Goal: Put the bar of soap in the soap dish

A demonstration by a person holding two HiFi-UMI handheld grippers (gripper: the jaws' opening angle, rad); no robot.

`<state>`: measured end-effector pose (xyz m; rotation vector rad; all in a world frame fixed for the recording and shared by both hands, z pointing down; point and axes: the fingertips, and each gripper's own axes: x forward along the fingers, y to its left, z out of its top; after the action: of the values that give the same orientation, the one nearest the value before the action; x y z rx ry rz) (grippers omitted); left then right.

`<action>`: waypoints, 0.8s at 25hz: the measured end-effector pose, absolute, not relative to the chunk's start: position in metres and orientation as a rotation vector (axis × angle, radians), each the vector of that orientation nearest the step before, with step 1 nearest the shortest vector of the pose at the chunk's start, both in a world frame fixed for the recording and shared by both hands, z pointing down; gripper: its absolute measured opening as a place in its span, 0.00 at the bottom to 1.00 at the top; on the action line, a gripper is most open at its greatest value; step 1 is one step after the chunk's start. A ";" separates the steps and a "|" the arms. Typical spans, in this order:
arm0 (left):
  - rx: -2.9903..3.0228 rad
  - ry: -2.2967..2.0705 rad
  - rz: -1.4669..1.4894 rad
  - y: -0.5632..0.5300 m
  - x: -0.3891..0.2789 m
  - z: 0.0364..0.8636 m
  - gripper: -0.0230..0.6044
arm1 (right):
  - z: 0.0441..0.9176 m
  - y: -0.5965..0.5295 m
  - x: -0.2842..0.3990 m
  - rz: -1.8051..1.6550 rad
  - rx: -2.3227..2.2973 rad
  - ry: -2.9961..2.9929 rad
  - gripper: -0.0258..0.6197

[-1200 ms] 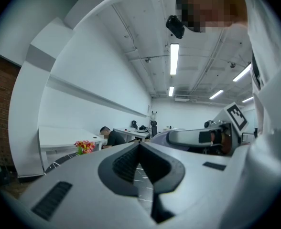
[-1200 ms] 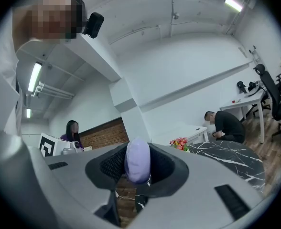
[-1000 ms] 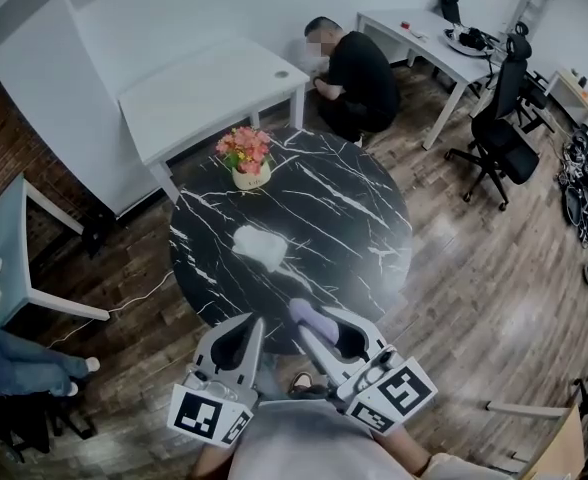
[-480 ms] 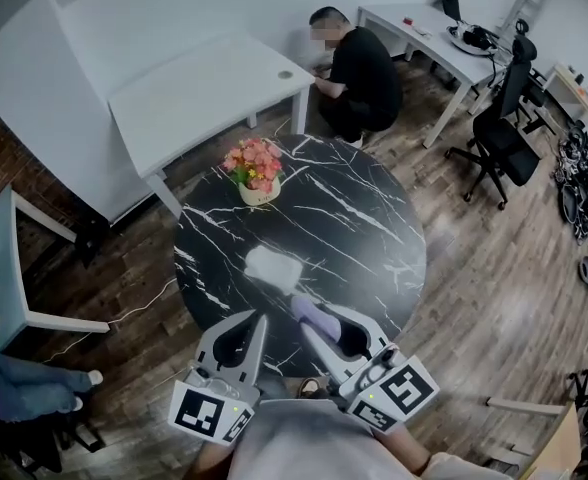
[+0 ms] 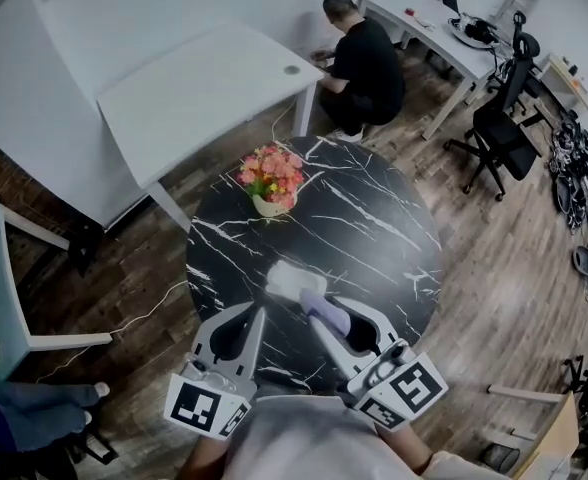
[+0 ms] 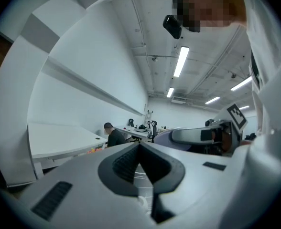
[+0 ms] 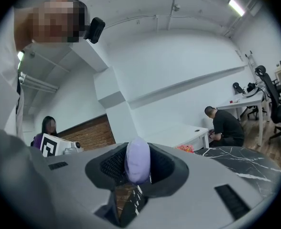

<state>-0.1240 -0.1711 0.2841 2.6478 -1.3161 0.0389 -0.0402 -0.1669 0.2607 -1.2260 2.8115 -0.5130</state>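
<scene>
Over the black table (image 5: 374, 223), right gripper (image 5: 324, 311) clamps the soap (image 5: 330, 318) near the dish (image 5: 292, 279); left gripper (image 5: 257, 314) closed, empty; early release could miss.

Left gripper (image 5: 258, 316): pale grey moulded shell with two tapering jaws. The inner faces are lined with black ribbed pads (image 6: 126, 163), and there is a dark slot-shaped recess (image 6: 53, 199) on the outer face. A white cube (image 5: 209, 408) at the rear carries black square markers. Right gripper (image 5: 321, 311): same pale grey shell and black ribbed lining, with a matching rear cube (image 5: 402, 388) in white with black square markers. Wearer: light grey top (image 5: 304, 443); small black camera (image 7: 96, 30) mounted at the head.
</scene>
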 end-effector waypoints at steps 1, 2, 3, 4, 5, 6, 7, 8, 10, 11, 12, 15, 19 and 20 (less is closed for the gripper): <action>2.655 -1.308 0.033 -0.177 -0.128 0.284 0.04 | 0.260 -0.172 -0.044 -0.508 -1.236 2.809 0.23; 2.664 -1.301 0.027 -0.183 -0.131 0.283 0.04 | 0.260 -0.178 -0.046 -0.503 -1.245 2.808 0.23; 2.674 -1.296 0.021 -0.188 -0.133 0.283 0.04 | 0.261 -0.183 -0.049 -0.498 -1.254 2.807 0.23; 2.682 -1.291 0.018 -0.193 -0.134 0.284 0.04 | 0.262 -0.188 -0.050 -0.495 -1.262 2.807 0.23; 2.687 -1.285 0.019 -0.196 -0.135 0.286 0.04 | 0.263 -0.192 -0.051 -0.496 -1.270 2.806 0.23; 2.689 -1.278 0.022 -0.199 -0.135 0.289 0.04 | 0.265 -0.195 -0.052 -0.499 -1.278 2.804 0.23; 2.688 -1.270 0.023 -0.202 -0.135 0.292 0.04 | 0.267 -0.197 -0.052 -0.504 -1.285 2.803 0.23; 2.685 -1.265 0.024 -0.204 -0.134 0.295 0.04 | 0.270 -0.200 -0.051 -0.509 -1.290 2.801 0.23; 2.676 -1.261 0.027 -0.207 -0.134 0.300 0.04 | 0.274 -0.204 -0.051 -0.522 -1.296 2.797 0.23; 2.671 -1.263 0.025 -0.208 -0.134 0.302 0.04 | 0.277 -0.206 -0.050 -0.531 -1.297 2.797 0.23; 2.667 -1.267 0.023 -0.210 -0.133 0.304 0.04 | 0.280 -0.208 -0.049 -0.541 -1.297 2.797 0.23; 2.650 -1.271 0.032 -0.216 -0.128 0.312 0.04 | 0.290 -0.216 -0.046 -0.569 -1.290 2.803 0.23; 2.651 -1.279 0.034 -0.221 -0.122 0.321 0.04 | 0.304 -0.222 -0.042 -0.597 -1.289 2.815 0.23; 2.655 -1.279 0.039 -0.221 -0.120 0.324 0.04 | 0.308 -0.224 -0.042 -0.601 -1.292 2.819 0.23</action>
<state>-0.1203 -0.2213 0.3241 2.6549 -1.2789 0.0392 -0.0417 -0.2235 0.3076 -1.2919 2.8192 -0.6012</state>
